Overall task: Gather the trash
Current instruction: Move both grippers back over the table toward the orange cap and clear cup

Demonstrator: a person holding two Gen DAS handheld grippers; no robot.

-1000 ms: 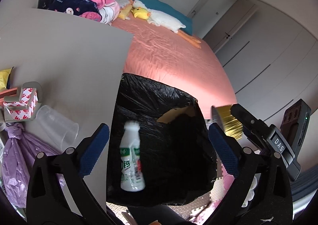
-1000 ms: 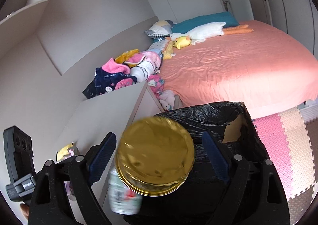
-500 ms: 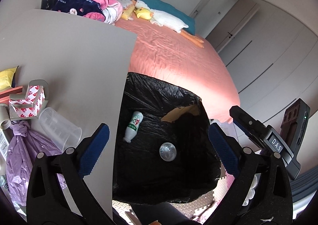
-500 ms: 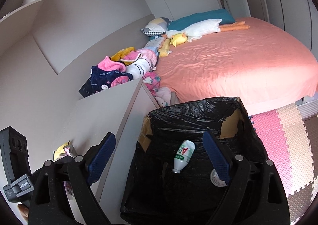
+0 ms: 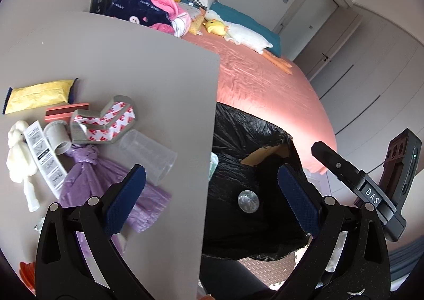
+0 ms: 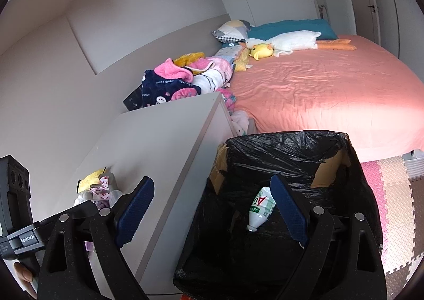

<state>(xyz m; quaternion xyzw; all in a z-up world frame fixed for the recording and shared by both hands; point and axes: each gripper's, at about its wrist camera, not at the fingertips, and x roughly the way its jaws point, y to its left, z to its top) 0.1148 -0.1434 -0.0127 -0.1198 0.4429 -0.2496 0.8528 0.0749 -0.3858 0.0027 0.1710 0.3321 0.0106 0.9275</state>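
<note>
progress looked partial: black plastic-lined cardboard bin (image 6: 288,167) beside the grey desk (image 5: 132,67) already held a white plastic drink bottle (image 6: 261,207) and a round silvery can (image 5: 247,200). left on the desk lay a knotted purple plastic bag (image 5: 106,180), a clear plastic cup (image 5: 148,153), a yellow wrapper (image 5: 39,96). left gripper (image 5: 210,198) and right gripper (image 6: 212,210) were both spread wide, empty.

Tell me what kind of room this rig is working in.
Almost certainly a home bedroom: a bed with a pink sheet, a plush goose by the teal pillow, and wardrobe doors along the wall.
</note>
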